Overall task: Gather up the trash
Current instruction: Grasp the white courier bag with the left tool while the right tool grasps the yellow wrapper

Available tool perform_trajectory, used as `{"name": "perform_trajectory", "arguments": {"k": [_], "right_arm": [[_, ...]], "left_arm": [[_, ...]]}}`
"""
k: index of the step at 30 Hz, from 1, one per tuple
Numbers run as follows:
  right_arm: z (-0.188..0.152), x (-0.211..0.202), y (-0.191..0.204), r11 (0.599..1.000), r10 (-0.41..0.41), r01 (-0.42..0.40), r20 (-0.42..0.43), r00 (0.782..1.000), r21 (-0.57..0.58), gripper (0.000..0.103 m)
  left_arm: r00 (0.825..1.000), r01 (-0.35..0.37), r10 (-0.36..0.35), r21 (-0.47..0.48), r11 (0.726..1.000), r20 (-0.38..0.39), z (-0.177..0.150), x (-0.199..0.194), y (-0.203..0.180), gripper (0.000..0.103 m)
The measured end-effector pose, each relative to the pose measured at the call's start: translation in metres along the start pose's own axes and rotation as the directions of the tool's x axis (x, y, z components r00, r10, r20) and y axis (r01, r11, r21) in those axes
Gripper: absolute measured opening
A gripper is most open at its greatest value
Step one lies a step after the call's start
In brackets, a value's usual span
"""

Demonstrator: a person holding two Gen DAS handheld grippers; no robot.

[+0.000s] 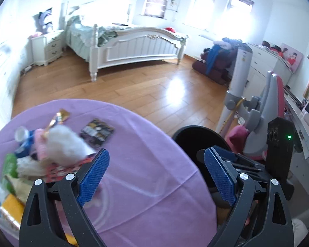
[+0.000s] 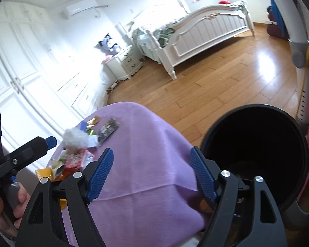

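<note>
Left gripper [image 1: 156,177]: jaws spread wide, nothing between the blue pads, over the table's near edge.
Right gripper [image 2: 151,177]: jaws wide apart, empty, above the table's right edge, beside the bin.
Trash pile [image 1: 41,156]: wrappers, white fluffy wad [image 1: 68,144], pink and green scraps, heaped at the table's left edge.
Dark wrapper [image 1: 96,132]: flat, just beyond the heap, toward the far edge.
Purple tablecloth [image 1: 146,144]: covers the round table.
Black bin [image 2: 257,154]: on the floor just off the table's right edge, mouth open.
</note>
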State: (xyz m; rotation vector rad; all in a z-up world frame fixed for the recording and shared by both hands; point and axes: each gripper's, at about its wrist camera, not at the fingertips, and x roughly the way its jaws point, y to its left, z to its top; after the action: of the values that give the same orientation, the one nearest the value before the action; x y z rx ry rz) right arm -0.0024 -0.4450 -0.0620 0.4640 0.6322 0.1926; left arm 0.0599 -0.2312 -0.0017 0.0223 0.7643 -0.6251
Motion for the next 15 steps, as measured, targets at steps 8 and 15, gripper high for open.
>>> {"name": "perform_trajectory", "arguments": {"k": [8,15], "right_arm": [[-0.030,0.038,0.145,0.936,0.175,-0.222,-0.189,0.966,-0.272,0.076],[-0.081,0.070,0.240,0.817,0.125,-0.270,-0.301,0.946,-0.509,0.075]], "left_arm": [[0.972,-0.225,0.232,-0.163,0.961,0.026,-0.049,-0.095,0.143,0.092],[0.943,-0.333,0.326,-0.172,0.927,-0.072,-0.091,-0.119,0.223,0.092]]}}
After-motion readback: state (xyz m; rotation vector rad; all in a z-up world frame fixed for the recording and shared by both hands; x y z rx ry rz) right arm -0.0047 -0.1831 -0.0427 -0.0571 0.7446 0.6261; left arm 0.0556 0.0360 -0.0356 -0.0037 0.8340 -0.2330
